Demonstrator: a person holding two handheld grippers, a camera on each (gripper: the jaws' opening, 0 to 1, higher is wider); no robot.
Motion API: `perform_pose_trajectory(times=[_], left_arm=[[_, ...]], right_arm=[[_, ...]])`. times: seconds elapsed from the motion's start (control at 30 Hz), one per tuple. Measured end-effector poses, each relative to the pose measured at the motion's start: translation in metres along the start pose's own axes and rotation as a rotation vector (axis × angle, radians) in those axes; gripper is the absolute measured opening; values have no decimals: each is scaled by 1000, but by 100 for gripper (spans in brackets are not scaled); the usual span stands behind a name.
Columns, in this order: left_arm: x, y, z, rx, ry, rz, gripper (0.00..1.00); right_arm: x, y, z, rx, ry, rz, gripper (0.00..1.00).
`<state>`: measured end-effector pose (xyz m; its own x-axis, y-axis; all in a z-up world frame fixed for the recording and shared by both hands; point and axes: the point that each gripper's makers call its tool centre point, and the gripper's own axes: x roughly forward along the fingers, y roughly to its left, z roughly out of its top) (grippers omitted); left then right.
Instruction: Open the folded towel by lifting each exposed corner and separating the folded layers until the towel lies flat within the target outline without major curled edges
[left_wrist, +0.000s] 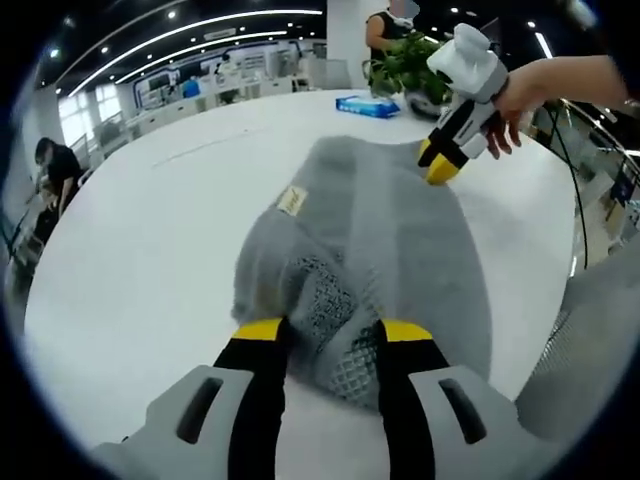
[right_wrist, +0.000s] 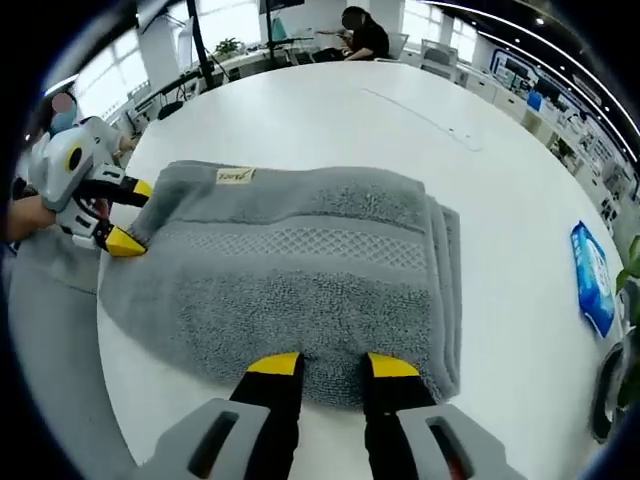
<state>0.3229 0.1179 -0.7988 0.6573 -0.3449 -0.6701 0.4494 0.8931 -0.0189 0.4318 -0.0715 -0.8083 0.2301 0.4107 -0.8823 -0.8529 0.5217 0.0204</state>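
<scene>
towel (right_wrist: 300, 280) grey terry, soft/limp, light, will sag & drag – grab thin top-layer corner/edge, not the stack | still folded on white table (right_wrist: 330, 110) | L gripper (left_wrist: 330, 330) jaws part-open, straddling bunched towel edge, grip unclear | R gripper (right_wrist: 332, 366) jaws part-open, tips at near edge, towel just ahead, nothing held

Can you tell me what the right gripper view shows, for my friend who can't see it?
A folded grey towel lies on a white table, the right gripper at its near edge with jaws apart. The left gripper is at one end of the towel.
</scene>
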Motion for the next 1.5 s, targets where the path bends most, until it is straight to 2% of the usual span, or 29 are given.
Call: perform_pose_trajectory(times=[0.63, 0.9, 1.1, 1.5], left_arm=[[-10, -4, -8, -53, 31, 8, 35], [-13, -7, -11, -73, 60, 10, 37], [-14, -9, -14, -83, 83, 3, 38], [-14, -15, -16, -102, 85, 5, 40]], right_arm=[[20, -6, 37, -166, 70, 70, 20], [30, -13, 57, -175, 33, 74, 19], [37, -15, 71, -199, 36, 82, 19], [50, -22, 93, -244, 45, 92, 18]])
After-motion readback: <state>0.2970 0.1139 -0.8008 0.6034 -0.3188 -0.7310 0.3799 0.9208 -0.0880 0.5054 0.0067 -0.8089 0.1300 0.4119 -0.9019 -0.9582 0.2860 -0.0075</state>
